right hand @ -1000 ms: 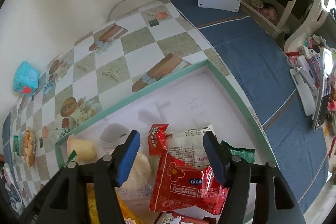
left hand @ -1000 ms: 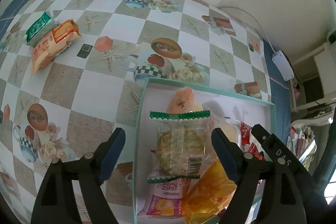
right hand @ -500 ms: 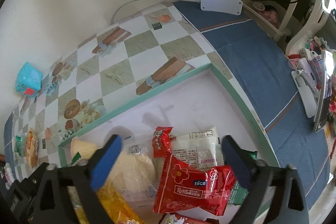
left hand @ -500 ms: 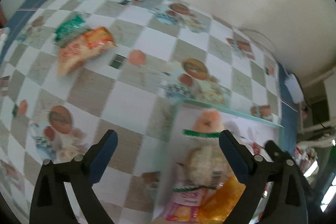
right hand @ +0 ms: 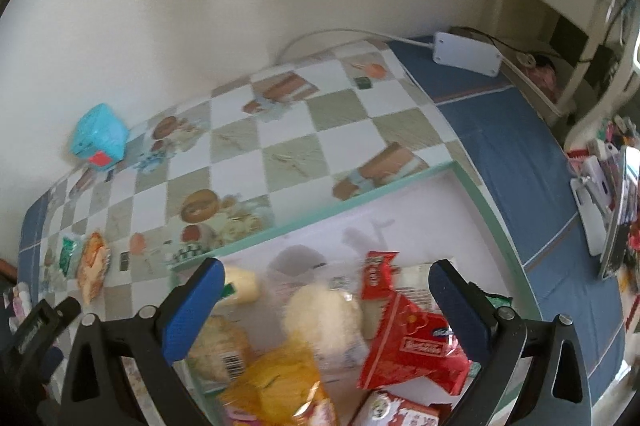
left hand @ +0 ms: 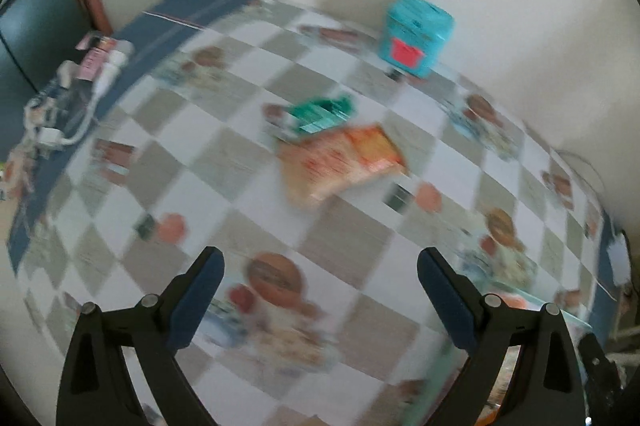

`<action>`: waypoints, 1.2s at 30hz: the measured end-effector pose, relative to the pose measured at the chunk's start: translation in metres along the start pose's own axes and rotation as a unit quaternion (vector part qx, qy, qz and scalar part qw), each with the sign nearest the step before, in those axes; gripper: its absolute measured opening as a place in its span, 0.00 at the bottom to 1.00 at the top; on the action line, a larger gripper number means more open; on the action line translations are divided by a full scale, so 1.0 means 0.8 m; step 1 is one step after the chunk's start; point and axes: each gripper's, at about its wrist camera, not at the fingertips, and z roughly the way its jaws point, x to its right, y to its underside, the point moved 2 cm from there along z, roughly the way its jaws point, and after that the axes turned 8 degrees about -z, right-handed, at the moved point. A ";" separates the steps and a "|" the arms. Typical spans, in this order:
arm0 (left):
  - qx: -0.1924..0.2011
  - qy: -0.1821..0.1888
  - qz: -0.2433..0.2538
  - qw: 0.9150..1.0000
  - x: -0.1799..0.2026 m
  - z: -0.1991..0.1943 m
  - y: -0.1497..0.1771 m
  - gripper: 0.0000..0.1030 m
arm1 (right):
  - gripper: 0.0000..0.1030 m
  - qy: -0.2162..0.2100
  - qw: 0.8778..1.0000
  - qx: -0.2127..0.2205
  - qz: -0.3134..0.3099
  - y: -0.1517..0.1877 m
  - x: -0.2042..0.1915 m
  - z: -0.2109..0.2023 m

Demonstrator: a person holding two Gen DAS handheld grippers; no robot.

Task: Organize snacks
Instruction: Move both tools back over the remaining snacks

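My left gripper [left hand: 318,268] is open and empty above the checkered tablecloth [left hand: 248,166]. Ahead of it lie an orange snack packet [left hand: 340,162] and a green packet [left hand: 320,112] side by side; they also show small in the right wrist view: the orange packet [right hand: 93,262] and the green packet [right hand: 68,254]. My right gripper [right hand: 326,284] is open and empty above the green-rimmed white tray [right hand: 480,202]. The tray holds a red biscuit packet [right hand: 416,342], a pale bun [right hand: 324,314], a yellow packet [right hand: 276,382] and others.
A teal box [left hand: 418,34] with a red label stands by the wall. A white power adapter [right hand: 468,54] and its cable lie on the blue cloth at the far right. Small items [left hand: 96,58] clutter the table's left end. More clutter [right hand: 604,194] sits at the right.
My left gripper has swung left, off the tray and toward the orange and green packets. My right gripper has opened wide over the tray and pulled back a little.
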 end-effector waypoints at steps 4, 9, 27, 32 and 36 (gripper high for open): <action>0.013 -0.026 -0.015 0.999 -0.038 -0.001 -0.019 0.94 | 1.00 -0.002 1.000 0.011 -0.019 0.000 -0.024 -0.014; 0.017 -0.060 -0.041 0.997 -0.082 -0.001 -0.036 0.94 | 1.00 -0.019 0.999 0.016 -0.049 0.007 -0.067 -0.024; 0.003 -0.077 -0.088 0.993 -0.167 0.001 -0.058 0.94 | 1.00 -0.071 0.981 0.011 -0.181 0.057 -0.218 -0.036; -0.003 -0.076 -0.100 0.992 -0.186 0.002 -0.060 0.94 | 1.00 -0.072 0.980 0.005 -0.187 0.063 -0.230 -0.029; -0.006 -0.077 -0.104 0.992 -0.194 0.005 -0.061 0.94 | 1.00 -0.089 0.978 -0.005 -0.189 0.068 -0.241 -0.019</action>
